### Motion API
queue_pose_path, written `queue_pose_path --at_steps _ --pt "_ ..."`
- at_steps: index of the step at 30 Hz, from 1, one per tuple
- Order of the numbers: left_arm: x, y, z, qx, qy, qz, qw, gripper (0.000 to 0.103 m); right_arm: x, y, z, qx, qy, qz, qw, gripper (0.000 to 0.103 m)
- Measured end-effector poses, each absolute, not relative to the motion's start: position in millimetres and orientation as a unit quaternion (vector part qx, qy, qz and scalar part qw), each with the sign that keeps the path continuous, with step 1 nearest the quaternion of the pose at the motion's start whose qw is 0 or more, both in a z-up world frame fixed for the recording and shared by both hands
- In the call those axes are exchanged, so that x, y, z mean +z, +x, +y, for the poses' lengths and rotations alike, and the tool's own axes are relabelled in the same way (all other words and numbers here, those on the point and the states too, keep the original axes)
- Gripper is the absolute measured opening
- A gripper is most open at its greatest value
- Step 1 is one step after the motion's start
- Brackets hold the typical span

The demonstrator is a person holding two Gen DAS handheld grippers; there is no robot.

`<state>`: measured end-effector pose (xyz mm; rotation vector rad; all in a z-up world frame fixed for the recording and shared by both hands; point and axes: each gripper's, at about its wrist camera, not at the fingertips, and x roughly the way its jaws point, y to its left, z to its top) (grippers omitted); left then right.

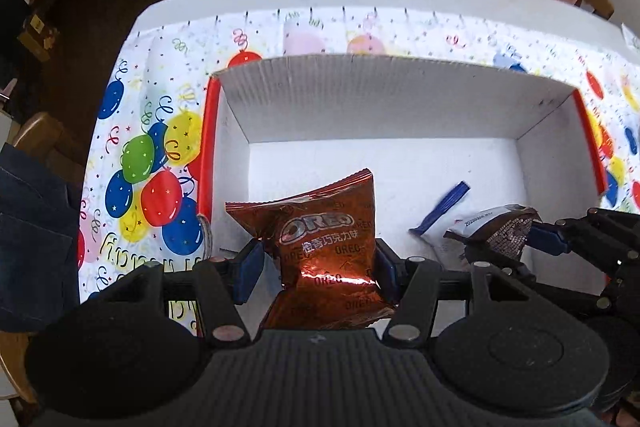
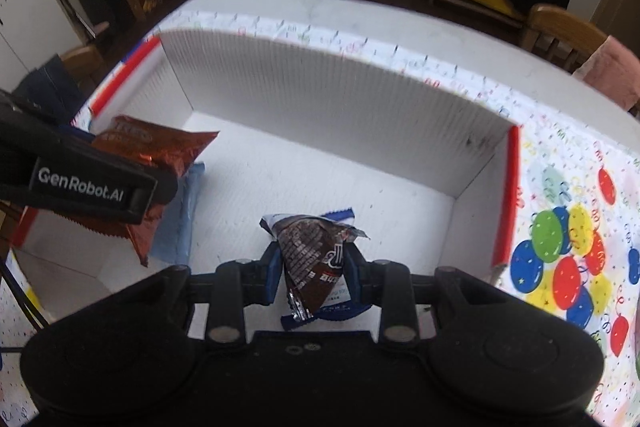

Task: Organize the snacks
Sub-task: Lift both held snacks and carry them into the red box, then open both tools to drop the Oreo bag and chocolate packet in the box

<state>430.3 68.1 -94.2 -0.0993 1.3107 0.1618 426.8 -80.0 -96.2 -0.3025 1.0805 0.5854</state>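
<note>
A: I'm holding the orange Oreo pouch [image 1: 326, 251] in the left gripper [image 1: 320, 261], jaws clamped across its lower middle, and it is hanging over the near part of the white box [image 1: 392, 99]. It is feeling like a light, air-puffed foil bag to me: soft, crinkly, slick. I'm judging the biscuits inside as breakable, so I'm not squeezing any harder.

B: I'm carrying the brown chocolate packet [image 2: 316, 259] in the right gripper [image 2: 314, 273], jaws closed tight on it, pinching it edge-on with its crumpled top poking out ahead of the jaws. It looks thin and floppy, so a grip near the middle seems safest to me. It too is over the box floor.

A: My camera is showing your packet off to the right of my jaws, plus a blue-and-white wrapper beyond it; whether that is part of your packet, I cannot tell.

B: Mine is showing what yours is missing: a pale blue packet [image 2: 182, 215] lying on the box floor under your pouch, left of my jaws. I'm also seeing the balloon cloth [image 2: 568, 227] on the desk to my right
</note>
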Motion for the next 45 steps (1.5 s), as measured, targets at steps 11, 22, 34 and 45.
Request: queue_pose_path --at_steps 11,22,34,45 --pt "-116 443 61 0.060 -0.016 0.640 0.766 0.058 -113 430 -73 0.273 -0.165 0.529 0.786 0.032" --pt "-114 440 59 0.047 -0.018 0.636 0.770 0.058 -107 429 -73 0.272 -0.161 0.525 0.790 0.038" --pt "-90 420 58 0.038 -0.026 0.607 0.793 0.058 -83 412 -89 0.273 -0.134 0.506 0.807 0.041" --pt "-55 380 60 0.026 -0.041 0.567 0.822 0.058 -46 379 -103 0.283 -0.106 0.475 0.826 0.042"
